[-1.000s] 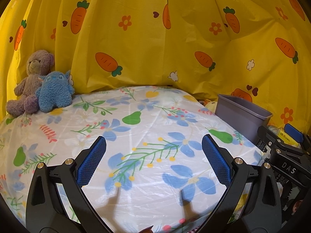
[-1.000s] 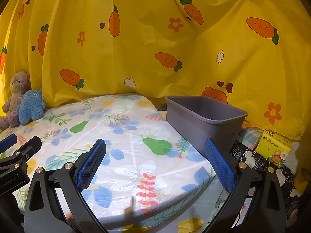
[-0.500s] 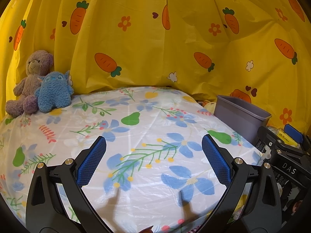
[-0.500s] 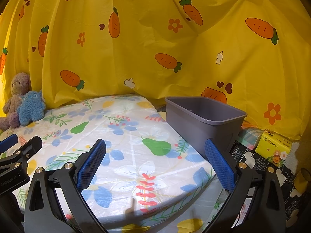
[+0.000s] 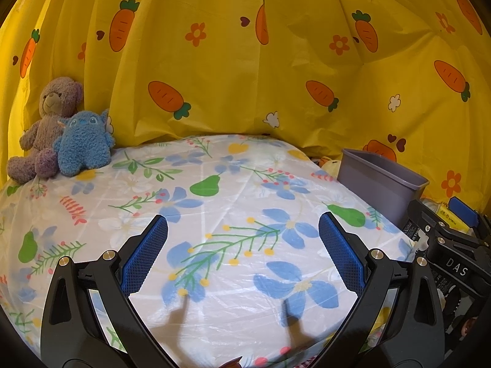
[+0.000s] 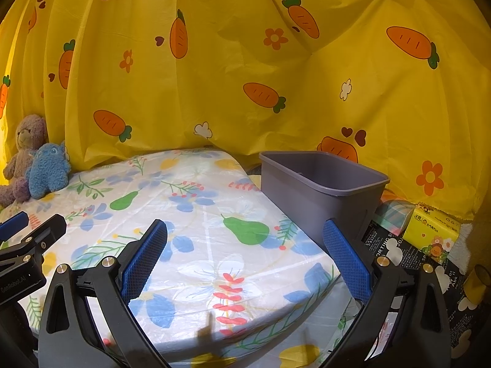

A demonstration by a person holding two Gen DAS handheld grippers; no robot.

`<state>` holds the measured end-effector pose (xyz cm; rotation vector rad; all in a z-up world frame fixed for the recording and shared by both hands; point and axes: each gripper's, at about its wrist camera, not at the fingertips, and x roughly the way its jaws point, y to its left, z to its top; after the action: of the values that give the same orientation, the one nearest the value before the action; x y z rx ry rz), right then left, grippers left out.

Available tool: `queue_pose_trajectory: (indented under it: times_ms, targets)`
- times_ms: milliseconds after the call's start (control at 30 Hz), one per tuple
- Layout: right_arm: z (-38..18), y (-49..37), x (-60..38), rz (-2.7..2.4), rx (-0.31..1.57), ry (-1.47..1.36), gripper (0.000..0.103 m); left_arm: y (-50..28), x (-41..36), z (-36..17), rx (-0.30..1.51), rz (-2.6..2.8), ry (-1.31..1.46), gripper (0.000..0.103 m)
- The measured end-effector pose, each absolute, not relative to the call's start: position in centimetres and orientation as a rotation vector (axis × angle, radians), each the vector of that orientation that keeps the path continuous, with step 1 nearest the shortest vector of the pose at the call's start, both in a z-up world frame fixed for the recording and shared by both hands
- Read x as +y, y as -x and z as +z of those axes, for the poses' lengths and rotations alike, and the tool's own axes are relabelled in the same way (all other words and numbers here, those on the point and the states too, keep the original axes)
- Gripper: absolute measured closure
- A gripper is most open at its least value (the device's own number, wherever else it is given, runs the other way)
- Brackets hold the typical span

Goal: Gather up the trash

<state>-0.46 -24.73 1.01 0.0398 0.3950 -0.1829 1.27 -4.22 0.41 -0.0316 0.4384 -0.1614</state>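
A grey plastic bin (image 6: 325, 190) stands beside the right edge of the mattress; it also shows in the left wrist view (image 5: 380, 181). My left gripper (image 5: 242, 245) is open and empty above the flower-print mattress cover (image 5: 214, 202). My right gripper (image 6: 245, 248) is open and empty above the mattress's right corner (image 6: 233, 276), with the bin just behind its right finger. I see no loose trash on the mattress. The right gripper shows at the right edge of the left wrist view (image 5: 454, 245).
A brown teddy bear (image 5: 46, 122) and a blue plush toy (image 5: 81, 144) sit at the far left corner. A yellow carrot-print curtain (image 5: 245, 61) hangs behind. A yellow tissue pack (image 6: 432, 230) and a yellow cup (image 6: 477, 285) lie right of the bin.
Both views have shifted very slightly; the grippers stay open and nothing on the mattress has moved.
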Motion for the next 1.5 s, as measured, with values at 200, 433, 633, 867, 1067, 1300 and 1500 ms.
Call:
queue_pose_trajectory:
  times_ms: [200,433,633,867,1067,1300,1500]
  targets:
    - [0.98,0.45,-24.73,-0.184,0.398,-0.042,0.006,-1.35,-4.22,0.40,0.439,-0.160,0.031,0.006]
    - [1.01,0.44,-24.81,-0.184,0.396,-0.042,0.006,-1.39,-4.15,0.41,0.438,-0.162,0.032,0.006]
    - [1.05,0.47,-24.71,-0.185,0.393,-0.043,0.006,-1.41,-4.20,0.44,0.438,-0.161,0.032,0.006]
    - [1.03,0.47,-24.77,-0.185,0.396,-0.043,0.006,-1.37,-4.14,0.45,0.438,-0.162,0.030,0.006]
    - [1.02,0.48,-24.84,-0.184,0.395,-0.043,0.006,-1.67,-4.15,0.46,0.440,-0.162,0.032,0.006]
    - [1.08,0.47,-24.88,-0.183,0.395,-0.043,0.006,-1.62,-4.26,0.44,0.440,-0.161,0.031,0.006]
    - [1.08,0.48,-24.98,-0.181,0.396,-0.041,0.006,-1.56,-4.42,0.46,0.439,-0.160,0.029,0.006]
